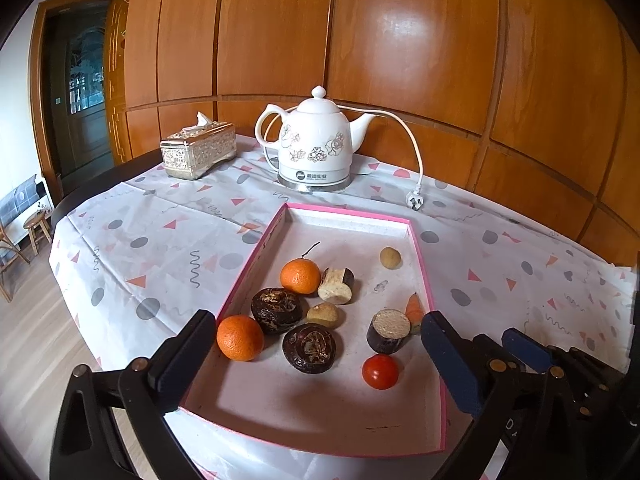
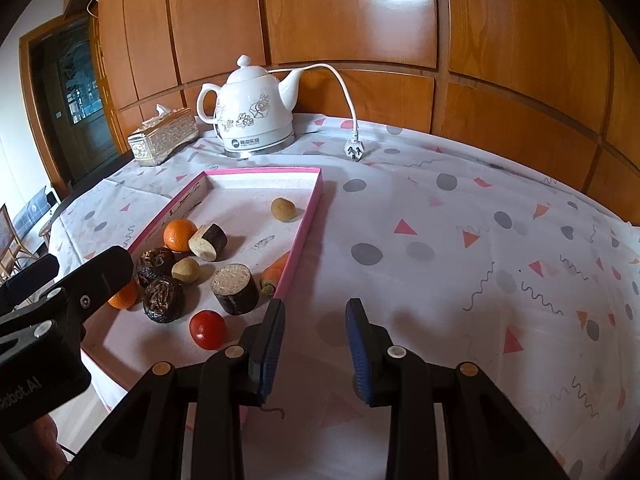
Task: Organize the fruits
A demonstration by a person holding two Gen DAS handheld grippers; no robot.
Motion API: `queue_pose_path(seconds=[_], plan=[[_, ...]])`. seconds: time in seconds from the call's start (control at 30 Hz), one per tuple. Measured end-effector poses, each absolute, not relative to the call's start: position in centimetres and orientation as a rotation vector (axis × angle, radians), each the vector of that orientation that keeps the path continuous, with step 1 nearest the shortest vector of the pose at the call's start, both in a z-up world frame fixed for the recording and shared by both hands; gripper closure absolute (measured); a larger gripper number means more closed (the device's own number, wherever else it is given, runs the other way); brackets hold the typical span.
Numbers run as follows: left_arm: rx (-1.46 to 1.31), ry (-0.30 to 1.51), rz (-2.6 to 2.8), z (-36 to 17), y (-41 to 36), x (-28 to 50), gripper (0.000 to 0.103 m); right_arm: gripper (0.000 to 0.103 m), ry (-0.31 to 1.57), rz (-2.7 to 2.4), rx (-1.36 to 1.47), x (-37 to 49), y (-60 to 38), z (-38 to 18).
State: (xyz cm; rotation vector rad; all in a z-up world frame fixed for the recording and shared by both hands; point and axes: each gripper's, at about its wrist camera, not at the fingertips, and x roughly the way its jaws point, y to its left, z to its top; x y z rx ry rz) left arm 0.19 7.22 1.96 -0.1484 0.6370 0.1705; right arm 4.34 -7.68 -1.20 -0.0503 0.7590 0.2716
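A pink-rimmed tray (image 1: 348, 211) holds several fruits and vegetable pieces. Among them are two oranges (image 1: 300, 276), two dark wrinkled fruits (image 1: 276, 310), a red tomato (image 1: 380, 371), two purple-skinned cut chunks (image 1: 389, 330) and a carrot piece (image 1: 415, 307). My left gripper (image 1: 320, 318) hangs over the tray's near half, jaws wide open and empty. The near orange (image 1: 240, 338) lies just inside its left finger. My right gripper (image 2: 316, 304) hovers over bare tablecloth beside the tray's right rim (image 2: 304, 232), jaws a little apart with nothing between them. The tomato (image 2: 208, 329) lies to its left.
A white floral kettle (image 1: 316, 140) with its cord and loose plug (image 1: 415, 200) stands behind the tray. A silver tissue box (image 1: 198, 150) sits at the back left. The patterned tablecloth (image 2: 460, 240) stretches right of the tray. The table edge drops away at the left, and a wood-panelled wall stands behind.
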Motion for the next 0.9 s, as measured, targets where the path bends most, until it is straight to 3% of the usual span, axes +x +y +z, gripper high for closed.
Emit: queue_pose_path(seconds=[0.9], plan=[[-0.146, 0.605, 0.176, 2.69, 7.49, -0.64, 0.001, 0.071, 0.755, 0.286, -0.084, 3.84, -7.15, -1.11]])
